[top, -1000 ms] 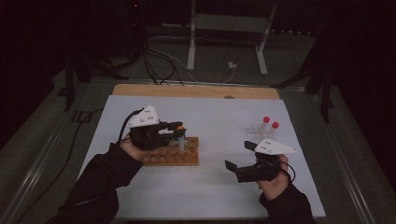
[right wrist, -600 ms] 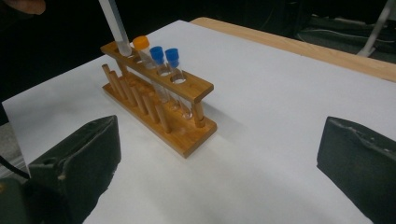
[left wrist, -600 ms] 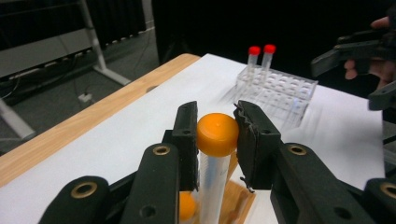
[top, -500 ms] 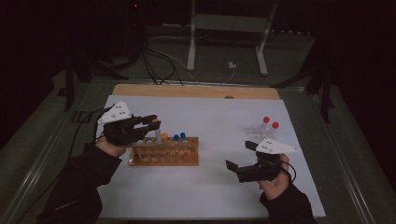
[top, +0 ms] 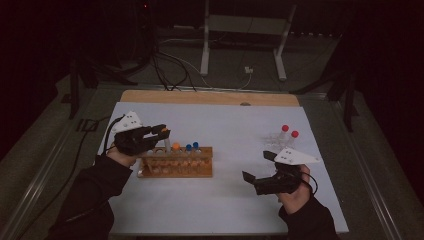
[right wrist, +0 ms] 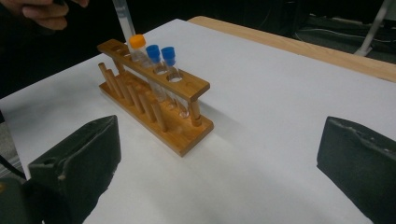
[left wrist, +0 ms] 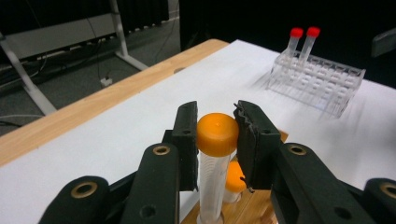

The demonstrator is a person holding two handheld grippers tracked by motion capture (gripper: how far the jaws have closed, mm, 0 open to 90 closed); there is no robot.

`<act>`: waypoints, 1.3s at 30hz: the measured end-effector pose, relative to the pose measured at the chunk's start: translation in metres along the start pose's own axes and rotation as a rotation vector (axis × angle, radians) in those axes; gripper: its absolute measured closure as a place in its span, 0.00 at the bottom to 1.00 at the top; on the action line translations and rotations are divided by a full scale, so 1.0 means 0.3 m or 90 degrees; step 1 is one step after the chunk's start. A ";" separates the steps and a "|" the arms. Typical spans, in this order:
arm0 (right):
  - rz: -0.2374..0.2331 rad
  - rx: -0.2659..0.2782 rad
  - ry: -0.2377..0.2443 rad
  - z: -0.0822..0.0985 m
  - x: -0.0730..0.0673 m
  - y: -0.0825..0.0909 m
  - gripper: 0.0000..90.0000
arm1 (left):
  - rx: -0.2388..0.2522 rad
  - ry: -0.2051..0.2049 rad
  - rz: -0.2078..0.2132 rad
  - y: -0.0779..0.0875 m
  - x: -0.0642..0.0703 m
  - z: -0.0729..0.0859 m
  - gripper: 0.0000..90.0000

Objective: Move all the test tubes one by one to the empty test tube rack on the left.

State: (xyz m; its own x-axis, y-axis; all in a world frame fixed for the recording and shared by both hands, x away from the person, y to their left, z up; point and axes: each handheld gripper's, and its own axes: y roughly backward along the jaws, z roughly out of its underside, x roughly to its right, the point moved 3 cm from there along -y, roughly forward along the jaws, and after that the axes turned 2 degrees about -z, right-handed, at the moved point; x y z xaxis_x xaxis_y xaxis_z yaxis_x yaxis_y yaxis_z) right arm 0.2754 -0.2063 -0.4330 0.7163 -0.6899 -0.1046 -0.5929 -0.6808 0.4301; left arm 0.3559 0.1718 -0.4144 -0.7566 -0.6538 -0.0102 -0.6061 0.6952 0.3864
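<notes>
Your left gripper (left wrist: pixel 217 140) has its jaws clamped on the orange cap of a clear test tube (left wrist: pixel 211 186), one pad on each side of the cap. The tube stands upright between the jaws, cap up, long axis running straight down to the wooden rack (left wrist: pixel 247 210) below them. Its lower end is cut off at the bottom edge of the left gripper view, so you cannot tell there whether it sits in a hole. In the high view your gripper body hides most of the tube. In the right gripper view its top is cut off by the frame.

A second orange-capped tube (left wrist: pixel 233 183) stands just behind the held one, half hidden by the right-hand jaw. Two blue-capped tubes (right wrist: pixel 161 58) stand upright in the rack beside it.

Your right gripper (top: pixel 261 169) has its jaws wide apart with bare white surface (right wrist: pixel 261 140) between them. Beyond the left jaws, well apart, a clear plastic rack (left wrist: pixel 322 84) holds two red-capped tubes (left wrist: pixel 302 39).
</notes>
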 end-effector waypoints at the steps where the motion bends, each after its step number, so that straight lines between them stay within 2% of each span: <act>1: 0.000 0.000 -0.001 0.000 0.001 0.000 0.00 | -0.002 0.004 0.001 -0.006 -0.002 0.010 0.80; 19: -0.003 -0.007 -0.001 0.004 0.004 0.000 0.00 | -0.041 0.019 0.005 -0.066 0.004 0.122 0.80; 30: -0.003 -0.008 0.000 0.005 0.003 0.001 0.00 | -0.035 0.019 -0.001 -0.060 0.010 0.152 0.80; 33: -0.003 -0.008 0.000 0.004 0.003 0.001 0.00 | -0.042 0.011 -0.002 -0.058 0.017 0.157 0.79; 39: -0.002 -0.006 0.002 0.001 0.004 0.004 0.00 | -0.049 0.015 0.004 -0.057 0.013 0.154 0.79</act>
State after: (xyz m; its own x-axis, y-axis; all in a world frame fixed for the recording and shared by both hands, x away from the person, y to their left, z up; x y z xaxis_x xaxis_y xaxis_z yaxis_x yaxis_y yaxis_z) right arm 0.2754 -0.2079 -0.4330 0.7193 -0.6869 -0.1037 -0.5869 -0.6807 0.4383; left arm 0.3519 0.1712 -0.4638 -0.7540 -0.6568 0.0136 -0.5796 0.6748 0.4568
